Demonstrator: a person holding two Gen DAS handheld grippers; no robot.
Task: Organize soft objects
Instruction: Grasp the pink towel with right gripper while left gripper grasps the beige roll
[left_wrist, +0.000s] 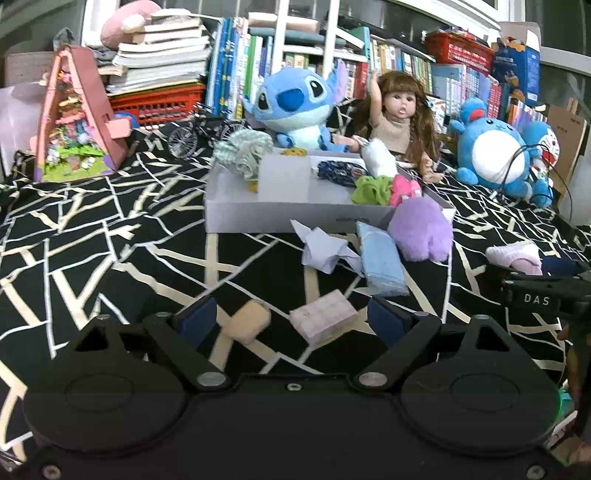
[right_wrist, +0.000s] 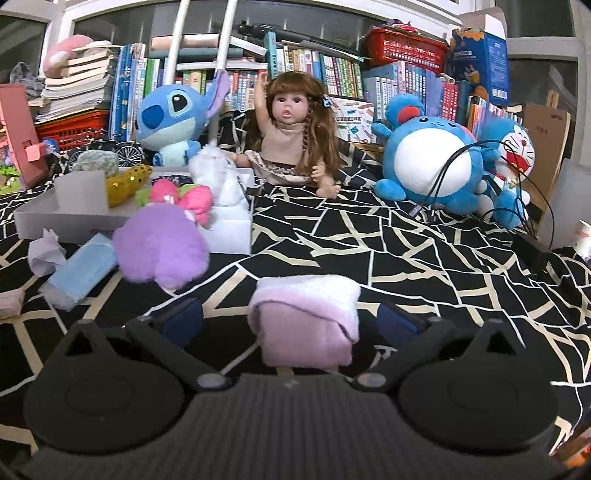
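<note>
Jaws wide, pink towel (right_wrist: 306, 321) between — box (right_wrist: 229, 230) edge near

Your left gripper (left_wrist: 291, 319) sits low over the surface with its jaws spread wide, nothing between the blue pads (left_wrist: 197, 317). Your right gripper (right_wrist: 291, 321) is low as well, jaws equally wide apart, its pads (right_wrist: 397, 323) touching nothing on either side.

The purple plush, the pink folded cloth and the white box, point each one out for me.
purple plush (right_wrist: 162, 245), right wrist view, middle of its fuzzy body.
pink folded cloth (right_wrist: 306, 325), right wrist view, its pink front face.
white box (left_wrist: 258, 216), left wrist view, its bare front wall.
</note>
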